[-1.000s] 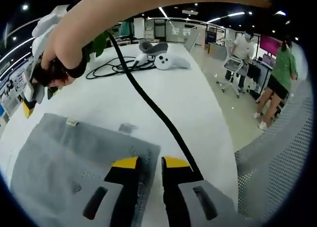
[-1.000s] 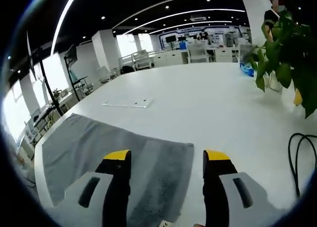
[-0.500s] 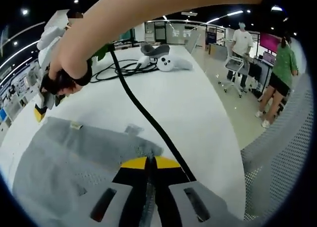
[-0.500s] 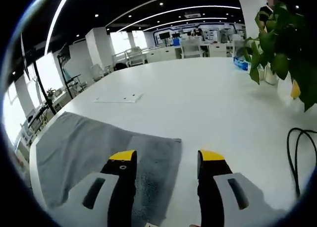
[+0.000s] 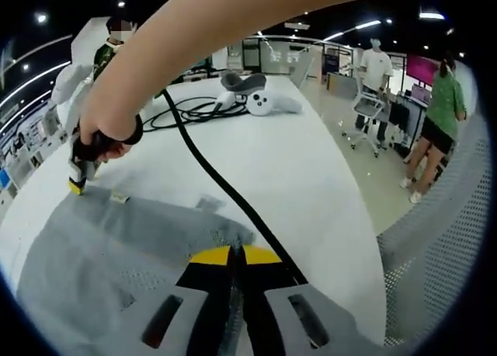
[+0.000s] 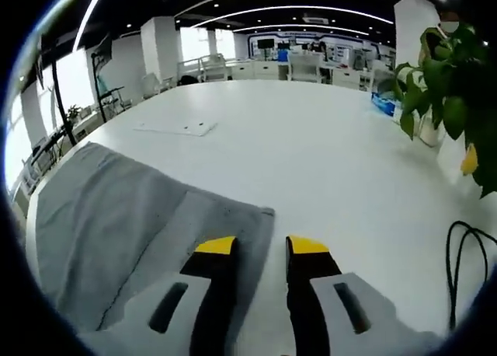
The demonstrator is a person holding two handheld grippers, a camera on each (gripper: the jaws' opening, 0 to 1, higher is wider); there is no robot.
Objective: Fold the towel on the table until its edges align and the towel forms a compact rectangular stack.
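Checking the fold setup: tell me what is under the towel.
The grey towel lies flat on the white table, which shows bare around its edges. Whatever sits beneath the cloth itself is covered.

Both views sit low and close over the white tabletop [image 5: 303,169], each looking out along its own claw; they share the grey towel [image 6: 101,216] (seen from different corners).

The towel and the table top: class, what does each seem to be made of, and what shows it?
Towel: grey woven cloth, probably terry, matt; it wrinkles and shows a hemmed edge. Table: hard, smooth white surface, perhaps laminate, with a faint sheen; exact material unclear.
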